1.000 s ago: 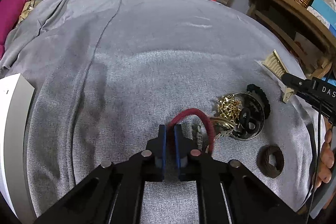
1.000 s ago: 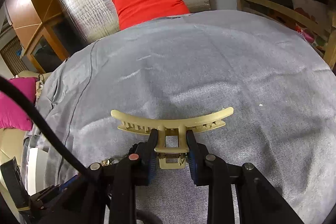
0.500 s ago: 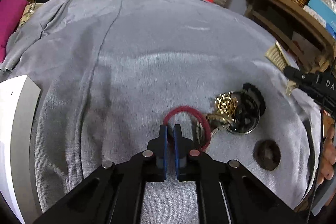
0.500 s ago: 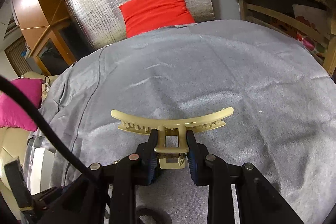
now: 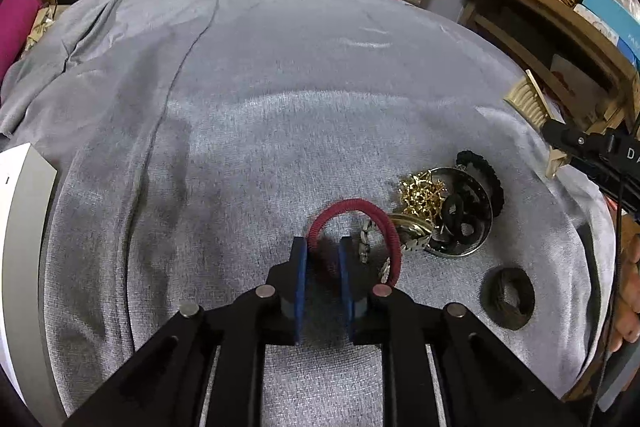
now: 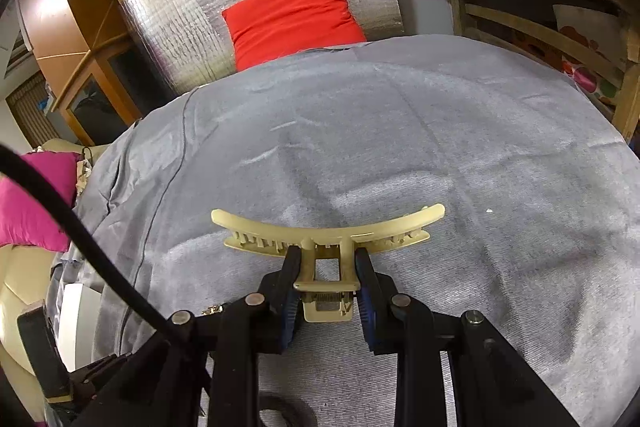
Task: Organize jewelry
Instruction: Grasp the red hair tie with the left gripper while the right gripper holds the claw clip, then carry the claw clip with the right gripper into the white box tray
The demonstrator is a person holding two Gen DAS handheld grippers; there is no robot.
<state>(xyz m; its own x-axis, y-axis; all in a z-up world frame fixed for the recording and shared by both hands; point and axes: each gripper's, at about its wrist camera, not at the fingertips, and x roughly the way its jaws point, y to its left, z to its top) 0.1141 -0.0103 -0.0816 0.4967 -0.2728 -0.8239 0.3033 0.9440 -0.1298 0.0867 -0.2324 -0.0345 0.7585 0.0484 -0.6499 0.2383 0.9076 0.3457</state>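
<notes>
Sorting looks barely half done: the left gripper (image 5: 324, 251) stands parted around the maroon hair tie (image 5: 356, 231) on the grey cloth (image 5: 240, 115) beside the metal dish (image 5: 476, 211), the right gripper (image 6: 326, 267) pinches the cream claw clip (image 6: 328, 227), and a brown scrunchie (image 5: 507, 298) lies loose.

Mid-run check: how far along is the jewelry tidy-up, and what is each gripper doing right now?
Early. Done: the round tin already holds black hair ties and a gold chain. In hand: the right gripper clamps the cream hair claw above the grey cloth; the left gripper is open around the red hair tie. Left: that tie, the silver pieces beside it and the brown hair tie, all lying outside the tin.
</notes>
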